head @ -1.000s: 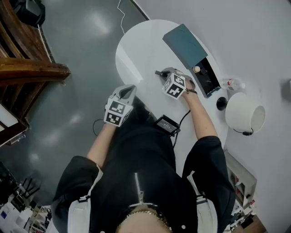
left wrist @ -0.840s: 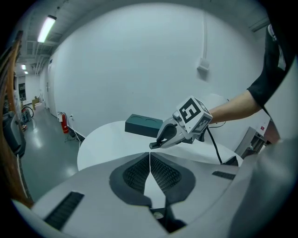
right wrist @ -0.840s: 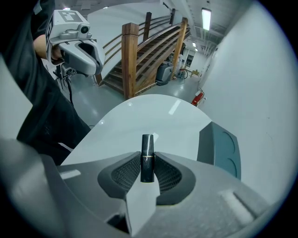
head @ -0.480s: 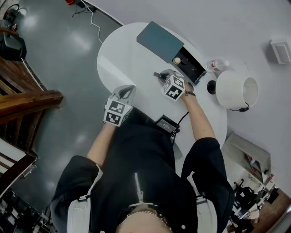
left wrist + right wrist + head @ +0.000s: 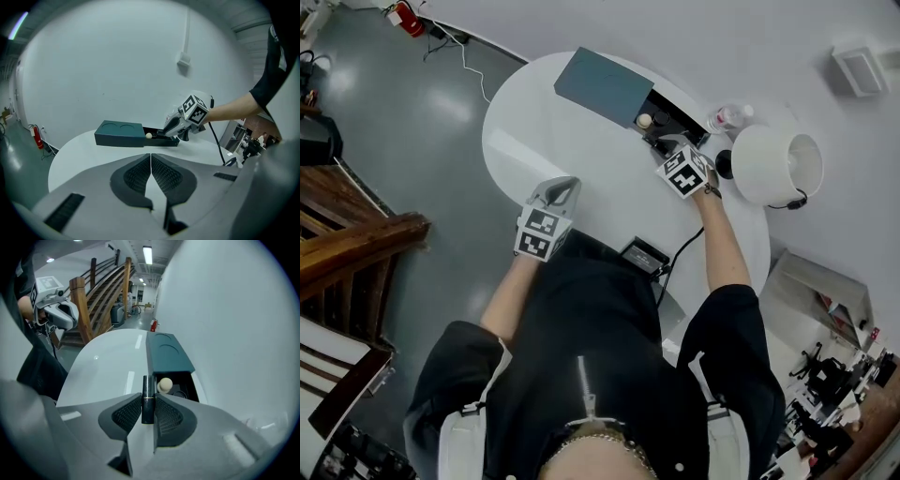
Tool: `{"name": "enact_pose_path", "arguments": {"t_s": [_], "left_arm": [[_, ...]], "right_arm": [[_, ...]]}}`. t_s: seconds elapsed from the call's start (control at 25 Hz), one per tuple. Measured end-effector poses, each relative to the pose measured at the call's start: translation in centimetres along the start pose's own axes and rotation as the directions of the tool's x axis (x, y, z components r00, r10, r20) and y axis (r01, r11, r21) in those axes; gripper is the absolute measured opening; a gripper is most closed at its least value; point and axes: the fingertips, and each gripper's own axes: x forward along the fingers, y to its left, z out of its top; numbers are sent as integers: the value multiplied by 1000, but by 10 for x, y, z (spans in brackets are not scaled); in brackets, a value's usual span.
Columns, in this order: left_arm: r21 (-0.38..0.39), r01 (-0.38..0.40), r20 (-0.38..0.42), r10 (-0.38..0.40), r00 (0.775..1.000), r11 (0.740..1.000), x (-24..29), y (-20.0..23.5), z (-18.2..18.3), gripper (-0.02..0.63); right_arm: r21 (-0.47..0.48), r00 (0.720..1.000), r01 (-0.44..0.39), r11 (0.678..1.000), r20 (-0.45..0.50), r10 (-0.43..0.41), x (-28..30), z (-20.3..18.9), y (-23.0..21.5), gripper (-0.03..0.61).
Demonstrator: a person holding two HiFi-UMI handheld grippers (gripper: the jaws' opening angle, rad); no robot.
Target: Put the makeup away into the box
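- Clamped between the pads of the right gripper [image 5: 148, 401] is a lipstick [image 5: 147, 386]: a slim, glossy black cylinder with a thin gold band round it. It is held upright between the ribbed dark pads, which are parted only by its width.
- Pressed together along their length are the jaws of the left gripper [image 5: 150, 159], with nothing between them. It is held over the near edge of the table [image 5: 553, 141], well apart from the box [image 5: 605, 84].
- The lipstick is held at the open end of the box, near a small cream ball [image 5: 164, 385] inside. Whether it is above the compartment or just beside it cannot be told.
- The box is flat, rectangular and matt dark teal. Two shallow round recesses are seen in its cover, and a black-lined compartment is exposed at one end.
- The table is white, smooth and rounded, with light reflected on it.
- A white lampshade [image 5: 773, 164] and a clear plastic bottle [image 5: 727, 116] are seen beyond the box, and a black power adapter [image 5: 645, 255] lies at the near edge.
- The floor [image 5: 422, 103] is grey and glossy, the wall plain white. A wooden staircase [image 5: 356, 234] and a red fire extinguisher [image 5: 408, 17] are seen to the side.
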Motion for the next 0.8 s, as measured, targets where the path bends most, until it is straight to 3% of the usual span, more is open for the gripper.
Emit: {"name": "enact_pose_path", "arguments": {"t_s": [0.16, 0.36, 0.8], "left_arm": [[5, 3, -14, -3, 1000, 1000, 4, 3, -3, 15], [-1, -6, -37, 6, 999, 1000, 7, 12, -5, 15], [-30, -45, -66, 42, 997, 999, 15, 36, -4, 15]], "right_arm": [[72, 999, 51, 996, -10, -51, -4, -15, -30, 87], [62, 995, 85, 994, -50, -82, 4, -27, -51, 87], [18, 987, -32, 999, -159, 34, 44, -47, -60, 87]]}}
